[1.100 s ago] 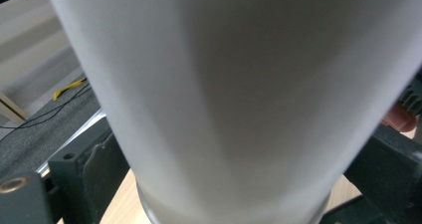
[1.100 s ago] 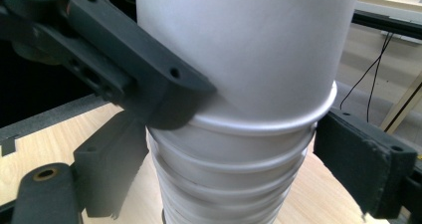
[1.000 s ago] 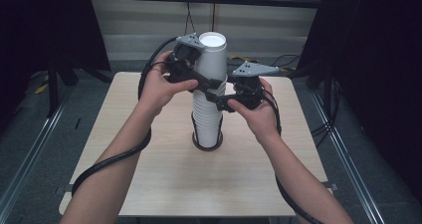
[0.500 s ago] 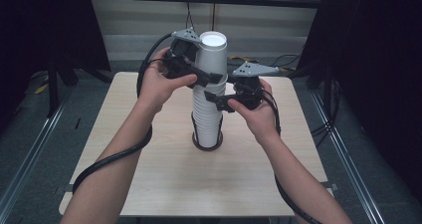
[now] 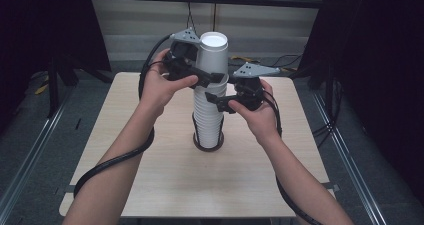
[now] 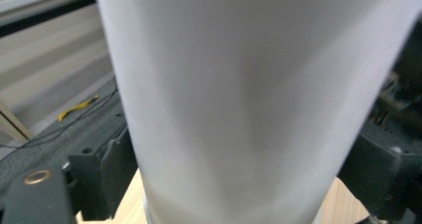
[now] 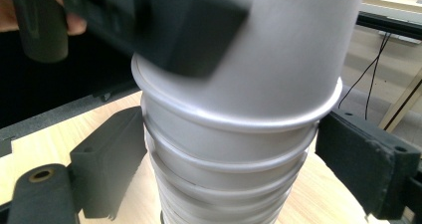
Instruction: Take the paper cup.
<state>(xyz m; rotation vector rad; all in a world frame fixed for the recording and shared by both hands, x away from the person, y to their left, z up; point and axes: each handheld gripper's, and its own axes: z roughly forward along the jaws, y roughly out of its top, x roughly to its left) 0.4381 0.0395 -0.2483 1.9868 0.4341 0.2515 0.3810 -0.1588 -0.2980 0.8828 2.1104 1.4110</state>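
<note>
Pulling the top cup off an upside-down stack at frame centre

On the worktop (image 5: 150, 185) stands the upright cup stack (image 5: 208, 120); the top cup (image 5: 212, 55) sits raised on the same vertical axis. The left gripper (image 5: 212, 78), in from upper left, has just been adjusting its jaws around that cup. The right gripper (image 5: 212, 99), lower, clamps the stack beneath.
</note>
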